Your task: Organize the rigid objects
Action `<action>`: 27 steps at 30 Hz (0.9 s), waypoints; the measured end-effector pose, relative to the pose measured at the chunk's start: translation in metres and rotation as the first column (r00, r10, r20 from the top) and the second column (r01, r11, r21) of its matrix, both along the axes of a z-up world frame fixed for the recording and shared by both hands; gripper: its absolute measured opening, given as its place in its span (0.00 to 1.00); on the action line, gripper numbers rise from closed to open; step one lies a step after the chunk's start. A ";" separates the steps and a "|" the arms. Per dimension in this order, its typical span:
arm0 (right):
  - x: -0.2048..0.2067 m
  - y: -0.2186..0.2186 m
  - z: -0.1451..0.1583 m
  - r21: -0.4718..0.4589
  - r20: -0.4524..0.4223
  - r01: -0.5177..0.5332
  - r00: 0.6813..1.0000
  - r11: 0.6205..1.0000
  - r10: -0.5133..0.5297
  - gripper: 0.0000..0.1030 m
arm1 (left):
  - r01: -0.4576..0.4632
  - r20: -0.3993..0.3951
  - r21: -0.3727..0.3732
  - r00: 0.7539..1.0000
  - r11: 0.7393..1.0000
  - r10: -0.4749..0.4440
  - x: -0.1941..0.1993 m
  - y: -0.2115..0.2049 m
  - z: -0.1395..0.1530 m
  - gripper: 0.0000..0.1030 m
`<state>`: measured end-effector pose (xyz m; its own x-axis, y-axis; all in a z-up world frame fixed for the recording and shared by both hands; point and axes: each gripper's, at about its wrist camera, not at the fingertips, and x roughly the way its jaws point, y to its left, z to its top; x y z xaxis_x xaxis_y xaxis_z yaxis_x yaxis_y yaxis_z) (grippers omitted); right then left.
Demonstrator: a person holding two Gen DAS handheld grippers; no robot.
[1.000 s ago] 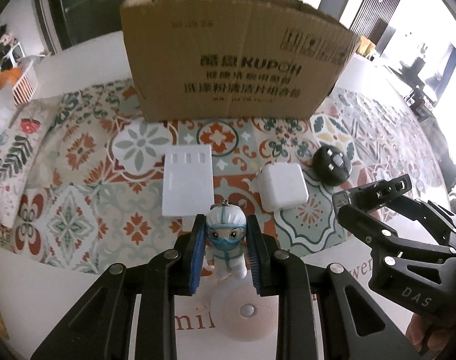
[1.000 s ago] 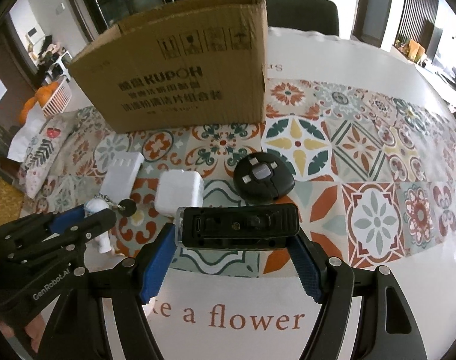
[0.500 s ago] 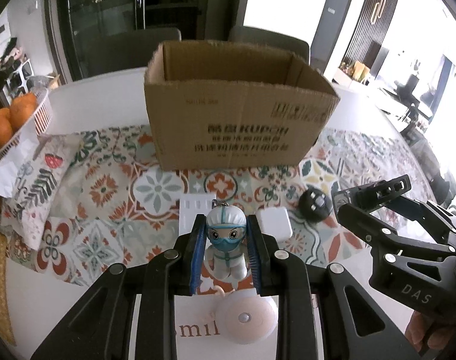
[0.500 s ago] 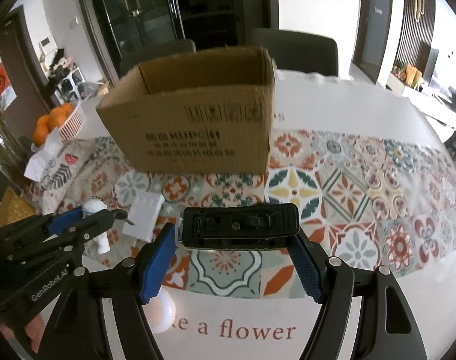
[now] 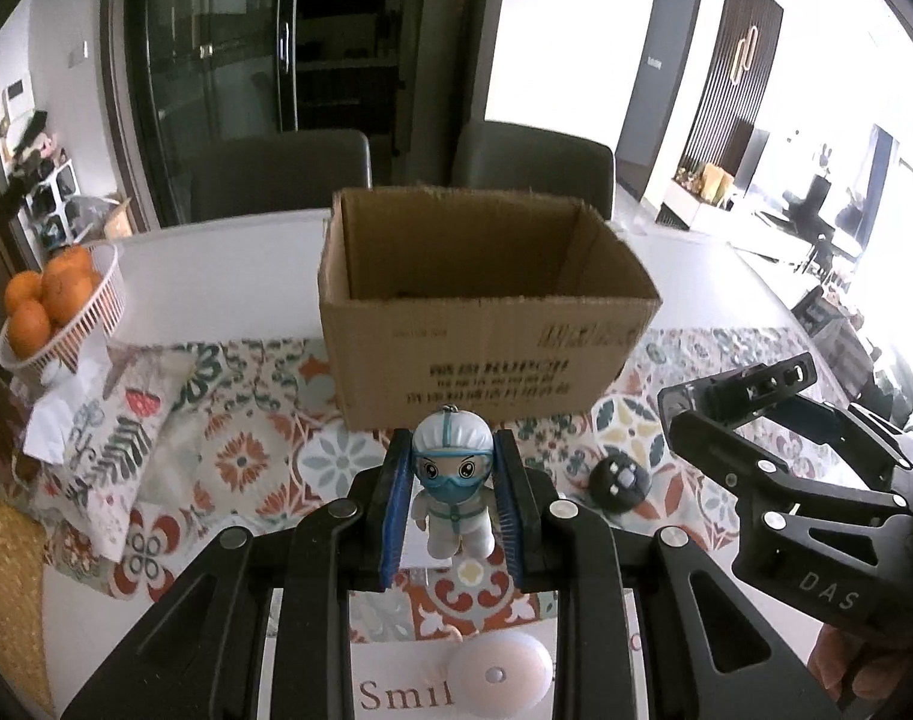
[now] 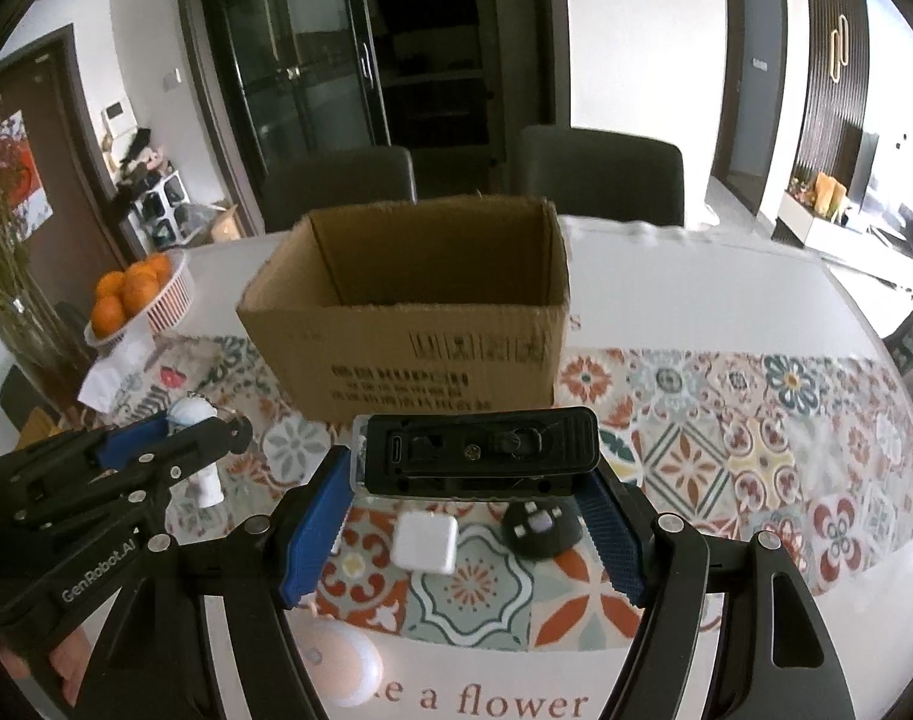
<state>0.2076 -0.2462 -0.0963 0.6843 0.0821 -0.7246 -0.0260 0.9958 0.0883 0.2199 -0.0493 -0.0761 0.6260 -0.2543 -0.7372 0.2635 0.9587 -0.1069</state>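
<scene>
While my left claw (image 5: 453, 504) grips the masked figurine (image 5: 453, 489), my right claw (image 6: 477, 519) clamps a black device (image 6: 479, 450), both above the counter (image 6: 756, 300), before the open cardboard box (image 5: 480, 324).

Masked figurine (image 5: 454, 489) upright, black device (image 6: 479, 451) level — cardboard box (image 5: 486, 324) open.

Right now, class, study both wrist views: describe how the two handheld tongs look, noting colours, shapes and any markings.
Both tongs are black, angular frames with triangular cut-outs and silver round bolts at the joints. Each finger carries a blue ribbed pad. The left tongs show white "GenRobot.AI" lettering along the side, seen from the right wrist view. The right tongs show white "DAS" lettering on the body, seen from the left wrist view.
</scene>
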 end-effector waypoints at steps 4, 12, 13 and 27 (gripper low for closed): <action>0.003 0.001 0.012 0.001 0.033 -0.004 0.999 1.000 0.004 0.72 | 0.000 0.035 0.001 0.999 1.000 0.000 0.005 0.002 0.013 0.26; 0.014 0.004 0.033 0.002 0.086 -0.013 0.996 1.000 0.013 0.72 | 0.007 0.086 0.000 0.996 1.000 -0.007 0.017 0.001 0.034 0.26; 0.015 0.004 0.035 0.003 0.091 -0.013 0.996 1.000 0.013 0.72 | 0.008 0.092 0.001 0.996 1.000 -0.008 0.019 0.000 0.036 0.26; 0.043 0.003 0.060 0.006 0.130 -0.023 0.991 1.000 0.022 0.72 | 0.014 0.134 -0.001 0.991 1.000 -0.014 0.048 -0.004 0.059 0.26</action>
